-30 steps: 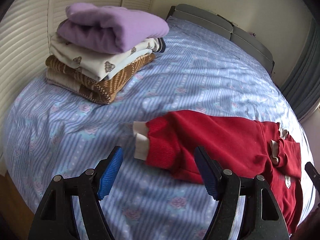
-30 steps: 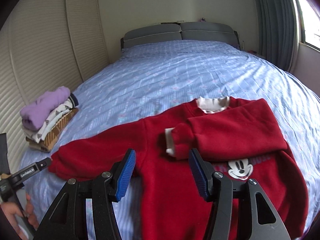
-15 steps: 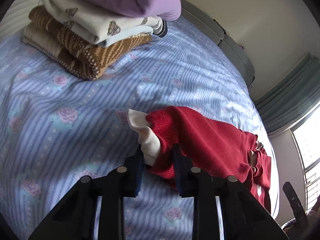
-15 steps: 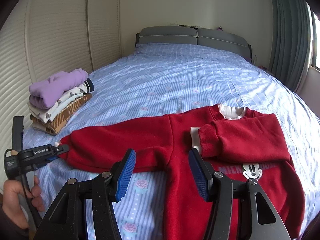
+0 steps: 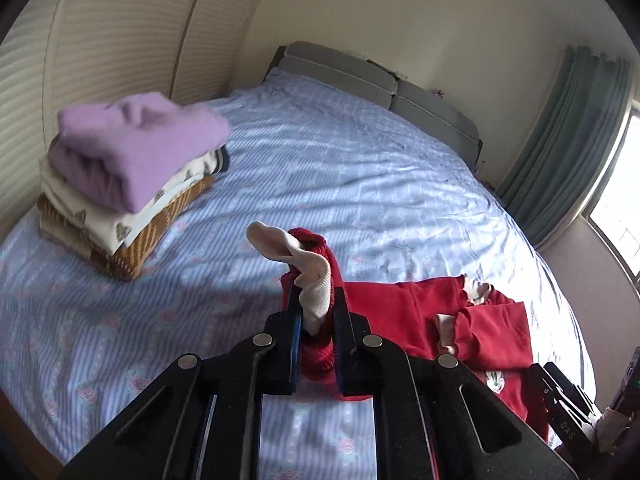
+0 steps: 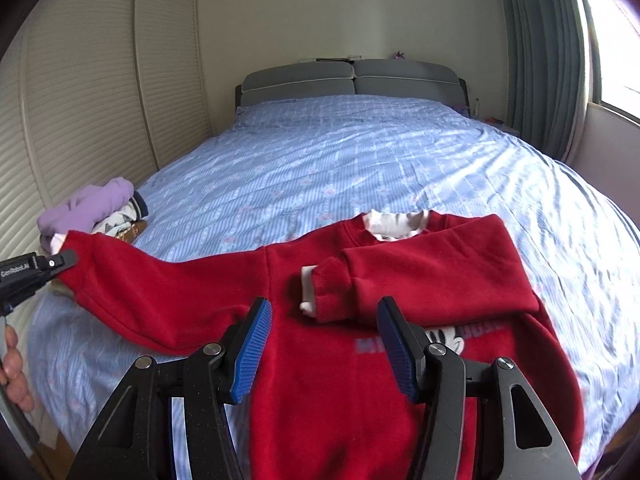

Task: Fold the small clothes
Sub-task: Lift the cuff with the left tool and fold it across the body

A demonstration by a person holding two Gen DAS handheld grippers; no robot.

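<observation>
— Item one, the garment?

— One red sweatshirt [image 6: 340, 380], child's size, cartoon mouse print on the chest, lay face up on the near part of the bed [image 6: 360, 160]. Its one sleeve was folded across the chest, white cuff near the middle. The other sleeve [image 6: 160, 292] stretched out sideways, its cuffed end raised off the sheet.

— Who held that end?

— The left gripper [image 5: 316, 312]. Its jaws were closed on the sleeve's cuff [image 5: 316, 280], red knit and white lining bunched between them and poking up above the tips. The cuff hung clear of the bedding.

— And the right gripper?

— The right gripper [image 6: 324, 344] stood with jaws wide apart, blue pads [image 6: 252, 348] showing, nothing between them. It hovered over the sweatshirt's lower front; contact with the cloth could not be told.

— Other stock on the bed?

— One stack of folded clothes [image 5: 128, 184] at the left edge: lilac piece on top, white patterned piece under it, brown patterned knit at the bottom. It sat well apart from the sweatshirt's body, just behind the lifted sleeve as seen from the right wrist. Blue striped sheet with roses; grey headboard [image 6: 352, 76] at the far end.
</observation>
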